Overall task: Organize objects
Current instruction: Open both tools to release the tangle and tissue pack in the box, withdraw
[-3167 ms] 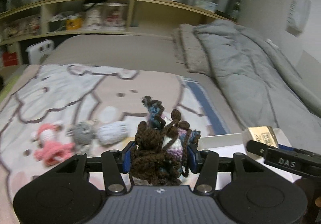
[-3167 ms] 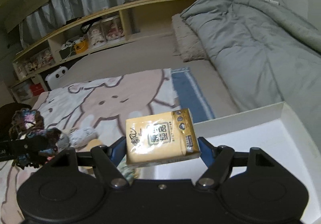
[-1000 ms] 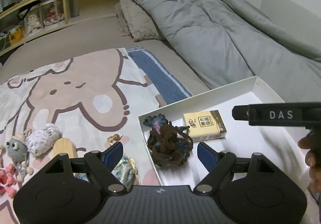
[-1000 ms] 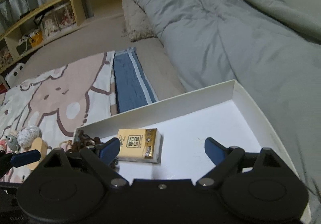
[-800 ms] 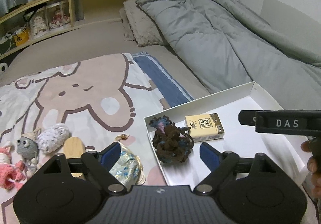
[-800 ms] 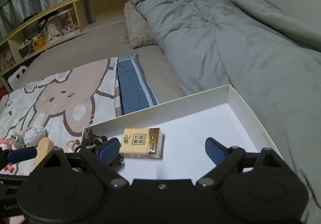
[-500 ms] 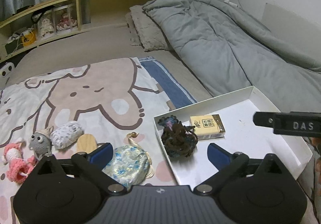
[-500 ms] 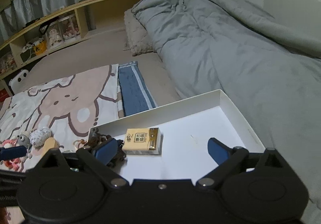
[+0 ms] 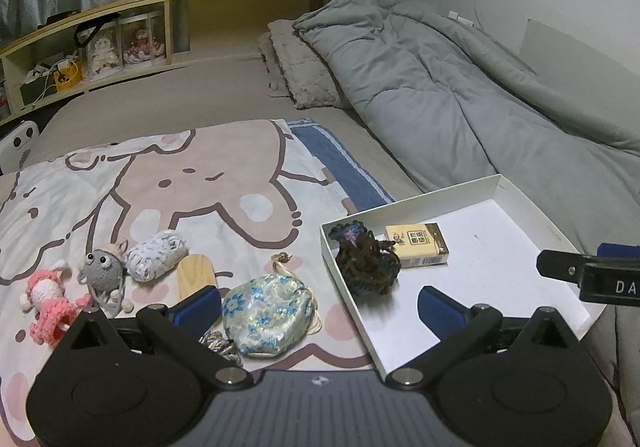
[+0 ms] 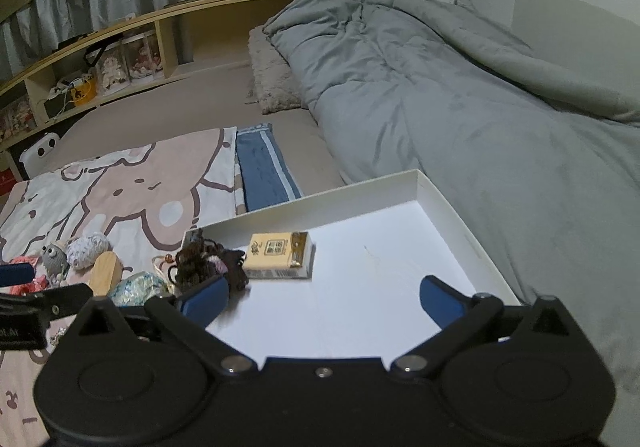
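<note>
Left wrist view, read from left to right, shows five items not yet sorted on the cartoon-print blanket (image 9: 192,183): a pink crochet doll (image 9: 46,297), a grey crochet mouse (image 9: 102,273), a white crochet ball (image 9: 156,261), a wooden piece (image 9: 196,275) and a floral drawstring pouch (image 9: 268,315). Next comes the white tray (image 9: 500,185), which holds the dark yarn toy (image 9: 368,267) in its near-left corner and the yellow tissue pack (image 9: 416,251) just beside it.

Progress, as a judgement: two items are stowed; at least five remain outside the tray.

The left gripper (image 9: 318,305) stands fully spread, its jaws having just been opening, and nothing is between them; it hangs above the pouch and the tray edge. The right gripper (image 10: 324,297) is likewise at full spread after opening, holding nothing, above the bare tray floor.

View differences: the left wrist view shows the pouch and the doll in full. The right wrist view hides most of both behind the gripper bodies, but shows the whole empty right part of the tray and the grey duvet (image 10: 460,95) beside it.
</note>
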A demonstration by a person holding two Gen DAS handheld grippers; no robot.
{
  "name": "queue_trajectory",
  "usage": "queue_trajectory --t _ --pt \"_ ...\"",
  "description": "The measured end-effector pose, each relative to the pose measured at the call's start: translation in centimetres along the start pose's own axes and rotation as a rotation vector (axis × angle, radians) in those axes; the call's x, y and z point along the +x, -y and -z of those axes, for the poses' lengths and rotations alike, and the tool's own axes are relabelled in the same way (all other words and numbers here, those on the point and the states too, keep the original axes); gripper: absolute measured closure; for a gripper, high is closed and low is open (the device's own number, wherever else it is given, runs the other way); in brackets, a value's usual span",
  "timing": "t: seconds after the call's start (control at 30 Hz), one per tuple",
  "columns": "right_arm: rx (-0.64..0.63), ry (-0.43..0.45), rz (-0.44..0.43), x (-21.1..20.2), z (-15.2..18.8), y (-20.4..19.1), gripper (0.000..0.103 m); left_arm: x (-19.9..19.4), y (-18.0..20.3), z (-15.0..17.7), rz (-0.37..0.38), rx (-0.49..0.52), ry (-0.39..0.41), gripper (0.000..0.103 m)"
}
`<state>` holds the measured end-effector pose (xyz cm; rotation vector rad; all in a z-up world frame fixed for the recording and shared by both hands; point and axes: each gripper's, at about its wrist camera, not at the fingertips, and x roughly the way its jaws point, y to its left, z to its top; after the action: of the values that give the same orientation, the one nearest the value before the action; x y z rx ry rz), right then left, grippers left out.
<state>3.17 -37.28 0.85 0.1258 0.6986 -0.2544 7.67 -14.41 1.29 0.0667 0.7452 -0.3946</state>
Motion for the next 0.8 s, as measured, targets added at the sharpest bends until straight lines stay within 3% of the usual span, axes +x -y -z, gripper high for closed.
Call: queue_trajectory --t 0.8 --pt "0.006 0.004 0.015 -2.0 1.7 -0.2 0.0 -1.4 -2.3 1.7 0.021 -0.068 0.015 0.0"
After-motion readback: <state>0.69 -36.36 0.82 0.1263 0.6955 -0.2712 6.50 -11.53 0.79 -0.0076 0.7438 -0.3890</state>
